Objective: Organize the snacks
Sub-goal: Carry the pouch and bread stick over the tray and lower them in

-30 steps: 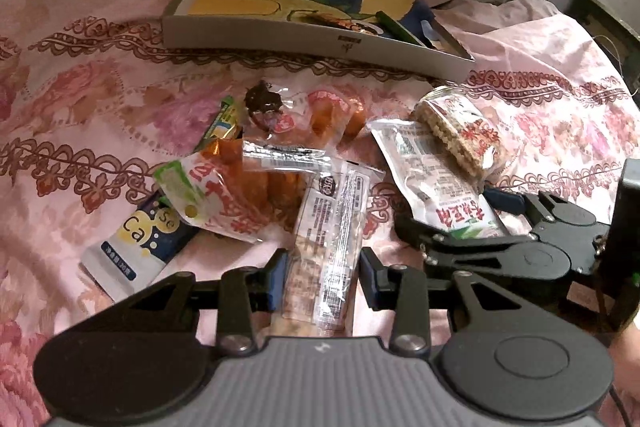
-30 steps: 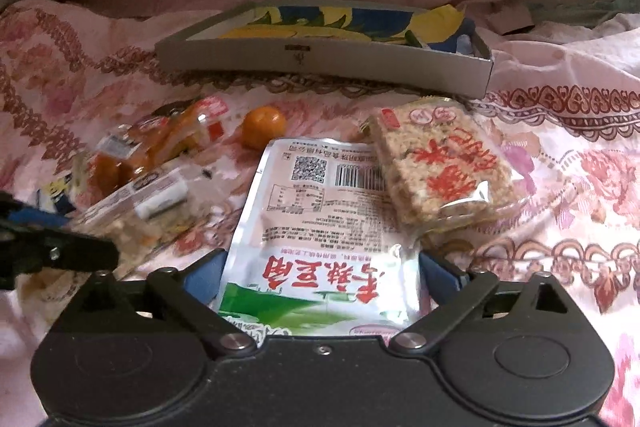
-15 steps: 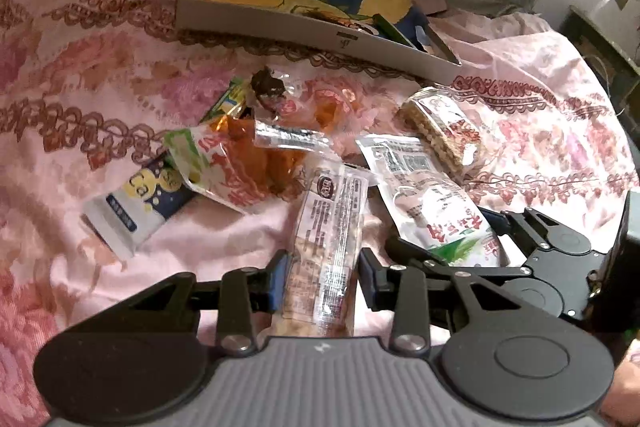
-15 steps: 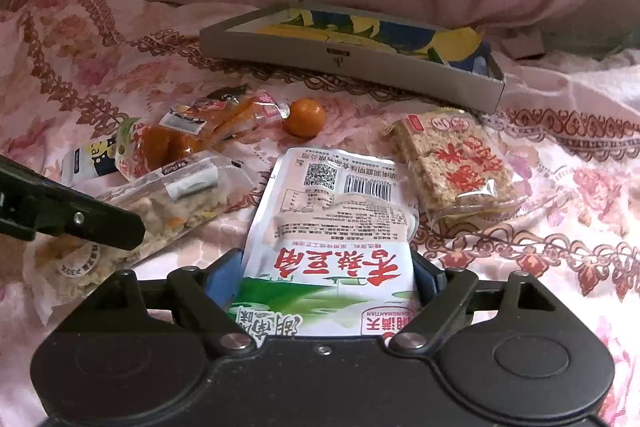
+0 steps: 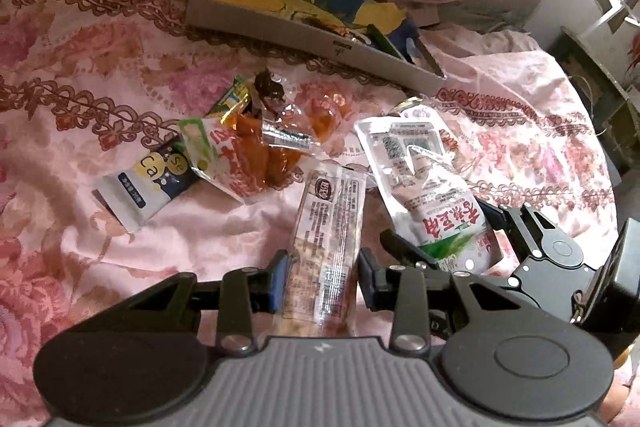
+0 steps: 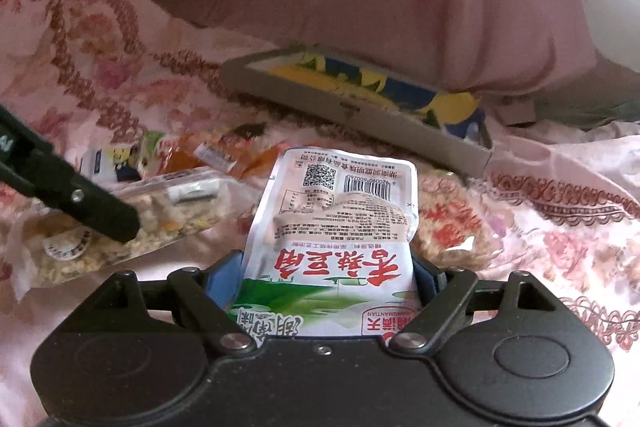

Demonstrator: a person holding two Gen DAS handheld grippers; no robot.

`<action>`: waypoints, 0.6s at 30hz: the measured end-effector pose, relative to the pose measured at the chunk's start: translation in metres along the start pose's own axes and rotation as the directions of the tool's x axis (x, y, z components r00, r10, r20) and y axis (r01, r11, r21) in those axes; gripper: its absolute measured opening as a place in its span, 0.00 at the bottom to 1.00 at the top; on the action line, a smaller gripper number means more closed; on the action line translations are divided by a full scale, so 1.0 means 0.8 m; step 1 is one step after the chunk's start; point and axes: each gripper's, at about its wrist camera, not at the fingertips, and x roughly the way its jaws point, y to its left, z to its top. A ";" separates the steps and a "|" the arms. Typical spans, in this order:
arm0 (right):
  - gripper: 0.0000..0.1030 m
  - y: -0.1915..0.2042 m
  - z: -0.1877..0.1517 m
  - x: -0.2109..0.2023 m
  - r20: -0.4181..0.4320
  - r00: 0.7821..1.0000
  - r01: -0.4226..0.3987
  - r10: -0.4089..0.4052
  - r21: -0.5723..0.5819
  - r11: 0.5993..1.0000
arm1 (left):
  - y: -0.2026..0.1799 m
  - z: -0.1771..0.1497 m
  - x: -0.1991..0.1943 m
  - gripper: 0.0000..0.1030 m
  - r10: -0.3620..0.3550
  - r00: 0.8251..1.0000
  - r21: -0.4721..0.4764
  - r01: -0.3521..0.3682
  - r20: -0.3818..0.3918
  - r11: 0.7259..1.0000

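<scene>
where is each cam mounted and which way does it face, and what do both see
Left wrist: sits on the left gripper, looking forward and down over the bed at scattered snacks and the tray; its own fingers clamp a clear snack bar, and the right gripper shows at right.
Right wrist: sits on the right gripper, facing the tray; its fingers grip the white tofu pouch, a left finger at left.
Shared: tray, pouch, bar.

White pouch [image 6: 336, 223] lifted, tilted; clear cereal bar [image 5: 326, 239] lifted beside it.
</scene>
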 end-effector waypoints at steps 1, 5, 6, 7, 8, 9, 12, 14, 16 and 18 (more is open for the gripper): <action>0.82 -0.003 0.001 -0.001 0.009 1.000 0.007 -0.007 0.008 1.000 | 0.000 0.001 -0.002 0.38 -0.001 1.000 -0.003 0.001 0.002 1.000; 0.83 -0.011 0.005 -0.006 0.055 0.998 0.036 -0.038 0.034 0.999 | -0.003 0.006 -0.010 0.38 -0.002 1.000 -0.013 0.003 0.022 1.000; 0.83 -0.013 0.006 -0.008 0.067 0.997 0.042 -0.045 0.041 0.998 | -0.004 0.008 -0.012 0.38 -0.008 0.999 -0.012 0.008 0.033 1.000; 0.83 -0.017 0.008 -0.010 0.082 0.995 0.049 -0.053 0.052 0.997 | -0.005 0.011 -0.015 0.38 -0.013 0.999 -0.010 0.014 0.045 1.000; 0.83 -0.020 0.009 -0.011 0.093 0.994 0.053 -0.059 0.067 0.996 | -0.007 0.014 -0.017 0.38 -0.020 0.998 -0.008 0.020 0.059 1.000; 0.83 -0.025 0.010 -0.013 0.107 0.992 0.055 -0.064 0.088 0.995 | -0.009 0.018 -0.019 0.38 -0.028 0.997 -0.006 0.029 0.074 1.000; 0.83 -0.034 0.013 -0.014 0.137 0.987 0.063 -0.080 0.124 0.990 | -0.015 0.029 -0.020 0.38 -0.040 0.993 0.000 0.040 0.110 0.999; 0.83 -0.040 0.015 -0.015 0.165 0.982 0.073 -0.096 0.139 0.988 | -0.019 0.039 -0.018 0.38 -0.043 0.990 0.002 0.043 0.133 0.999; 0.83 -0.047 0.020 -0.013 0.192 0.975 0.081 -0.111 0.159 0.984 | -0.023 0.051 -0.016 0.38 -0.047 0.986 0.003 0.047 0.158 0.999; 0.83 -0.055 0.024 -0.009 0.199 0.973 0.083 -0.120 0.182 0.980 | -0.025 0.066 -0.014 0.38 -0.048 0.980 0.000 0.049 0.191 0.999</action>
